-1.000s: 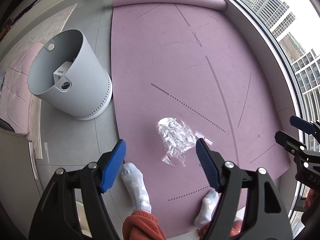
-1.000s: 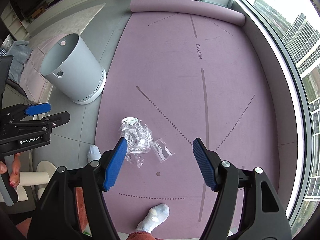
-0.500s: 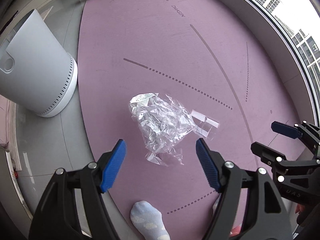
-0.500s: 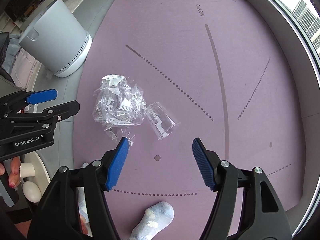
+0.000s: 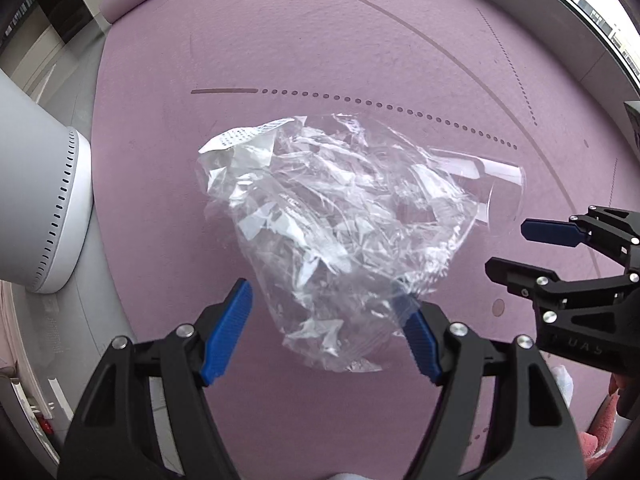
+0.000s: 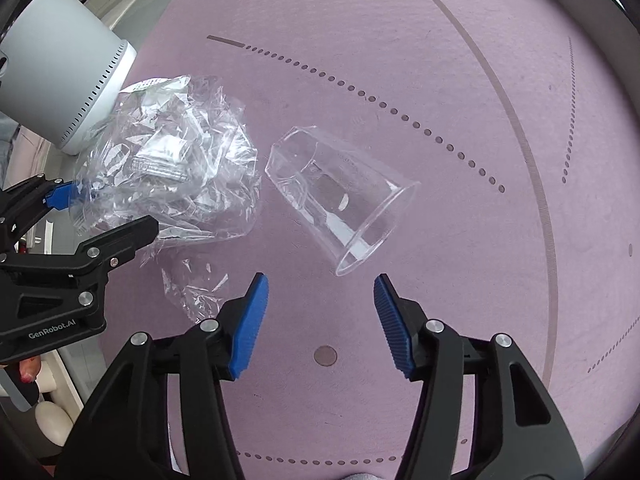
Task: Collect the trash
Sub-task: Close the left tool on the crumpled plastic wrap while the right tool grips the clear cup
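Note:
A crumpled clear plastic bag (image 5: 332, 220) lies on the purple mat (image 5: 360, 48). My left gripper (image 5: 324, 336) is open, its blue fingers on either side of the bag's near end, low over the mat. A clear plastic cup (image 6: 340, 200) lies on its side just right of the bag (image 6: 172, 164), its mouth toward me. My right gripper (image 6: 320, 320) is open and empty just short of the cup's mouth. The cup also shows in the left wrist view (image 5: 492, 184), partly behind the bag. The grey trash bin (image 6: 60, 68) stands at the mat's left edge.
The bin's perforated base (image 5: 52, 208) sits on grey floor left of the mat. The right gripper (image 5: 568, 264) shows at the right of the left wrist view, the left gripper (image 6: 68, 240) at the left of the right wrist view. A window edge (image 5: 580, 8) runs along the far right.
Both grippers have dropped toward the mat. The left one has closed in around the bag's near end; the right one has come up to the cup's mouth. Bag and cup have not moved.

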